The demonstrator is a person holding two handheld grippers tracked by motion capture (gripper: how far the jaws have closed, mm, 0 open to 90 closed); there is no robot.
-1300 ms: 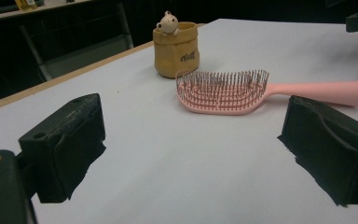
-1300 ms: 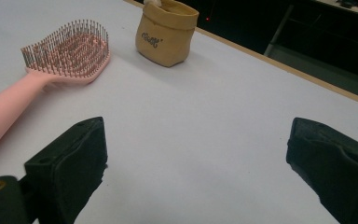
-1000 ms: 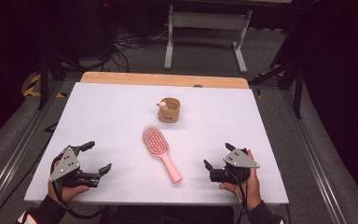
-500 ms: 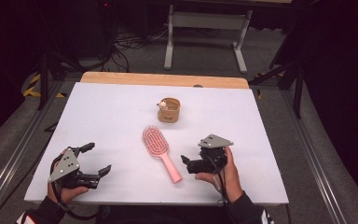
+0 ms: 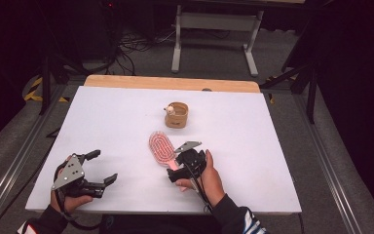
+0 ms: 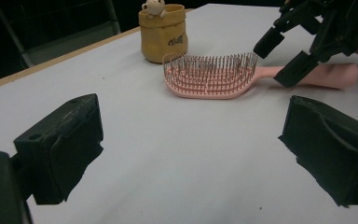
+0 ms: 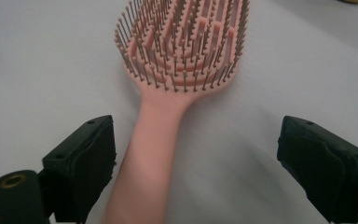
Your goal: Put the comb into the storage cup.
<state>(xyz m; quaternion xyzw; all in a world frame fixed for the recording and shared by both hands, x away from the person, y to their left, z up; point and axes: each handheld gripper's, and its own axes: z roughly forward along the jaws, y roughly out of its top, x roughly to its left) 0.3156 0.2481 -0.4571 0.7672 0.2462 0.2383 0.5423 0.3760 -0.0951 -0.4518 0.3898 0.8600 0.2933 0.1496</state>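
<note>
A pink hairbrush [image 5: 161,148] lies bristles up on the white table [image 5: 253,146]. My right gripper [image 5: 172,169] is open over its handle [image 7: 144,177], which passes between the jaws near the left one. In the left gripper view the same hairbrush [image 6: 214,77] lies ahead, with the right gripper [image 6: 284,58] above its handle. My left gripper [image 5: 103,168] rests open at the table's front left, holding nothing. A small tan pot [image 5: 176,115] with a little figure on its rim stands behind the brush.
The tan pot [image 6: 163,32] stands just beyond the brush head. A wooden strip [image 5: 170,83] runs along the table's far edge. Metal frames, cables and a stand are on the dark floor beyond.
My right gripper has moved left from the table's front right to the brush handle. The left gripper has stayed put.
</note>
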